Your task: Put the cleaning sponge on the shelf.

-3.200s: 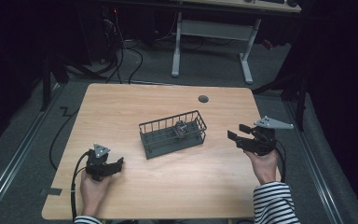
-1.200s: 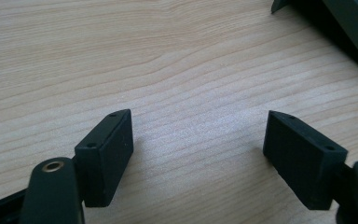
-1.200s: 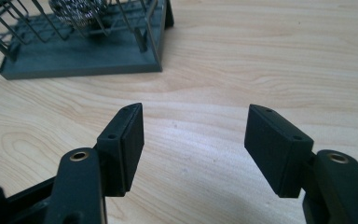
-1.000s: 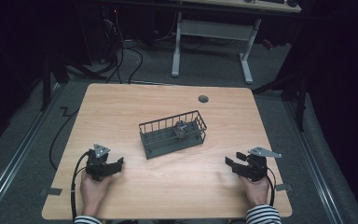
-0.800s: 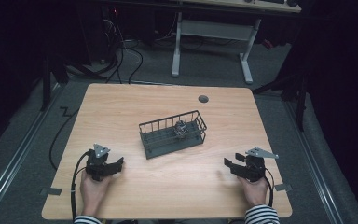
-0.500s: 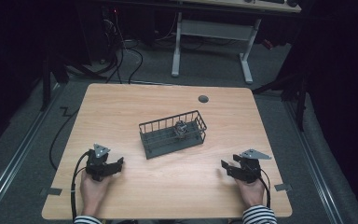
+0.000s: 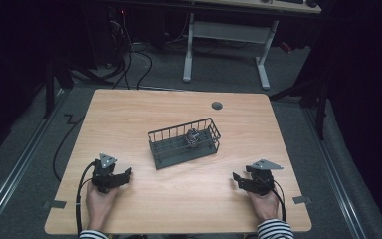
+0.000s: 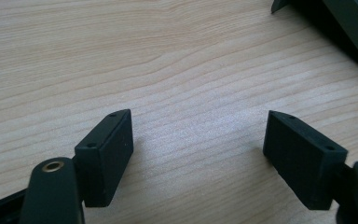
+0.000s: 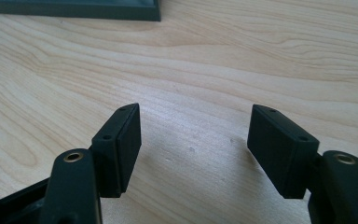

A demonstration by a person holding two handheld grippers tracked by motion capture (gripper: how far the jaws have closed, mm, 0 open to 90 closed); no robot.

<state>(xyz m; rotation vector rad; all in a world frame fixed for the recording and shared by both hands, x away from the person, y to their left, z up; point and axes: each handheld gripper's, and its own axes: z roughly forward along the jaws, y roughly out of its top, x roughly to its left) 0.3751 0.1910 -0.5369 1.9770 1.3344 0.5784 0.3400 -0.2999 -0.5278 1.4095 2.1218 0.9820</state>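
Both tools are down low on the tabletop (image 7: 129,114) near the person's edge, and nothing is in either of them. The left tool (image 7: 124,175) sits with its jaws spread wide over bare wood; the left gripper view confirms it, open space between the two black pads. Same story on the other side: the right tool (image 7: 236,178) rests with jaws wide apart and empty, pointing inward toward the middle.

Well apart from both, in the centre of the tabletop, stands the wire basket (image 7: 165,149), and inside it, toward its right end, lies a small grey object (image 7: 193,138), too small to make out.

By the look of it, the placing is done: object in the basket, both hands parked and empty. Little seems left to do here.
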